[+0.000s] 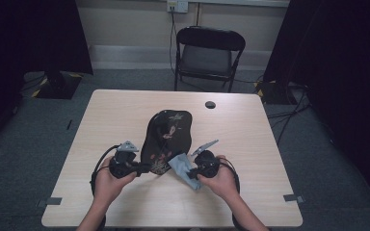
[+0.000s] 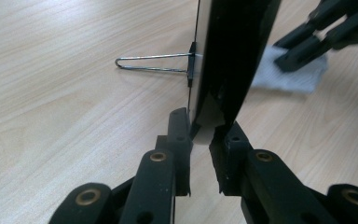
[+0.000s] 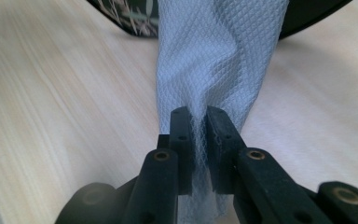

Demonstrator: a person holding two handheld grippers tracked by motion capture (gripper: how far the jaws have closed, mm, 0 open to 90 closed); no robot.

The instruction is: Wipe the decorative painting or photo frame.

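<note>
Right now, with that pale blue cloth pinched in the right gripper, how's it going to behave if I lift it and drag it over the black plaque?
Probably floppy: the cloth folds and creases above the right gripper. Likely light, being thin enough that the weave looks see-through between the jaws. Its waffle texture should grip rather than slide on the plaque, which the left gripper steadies by its edge.

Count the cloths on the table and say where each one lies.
1. The pale blue cloth lies at the near edge of the black decorated plaque, pinched in the right gripper. Others could be hidden beneath the plaque.
</note>
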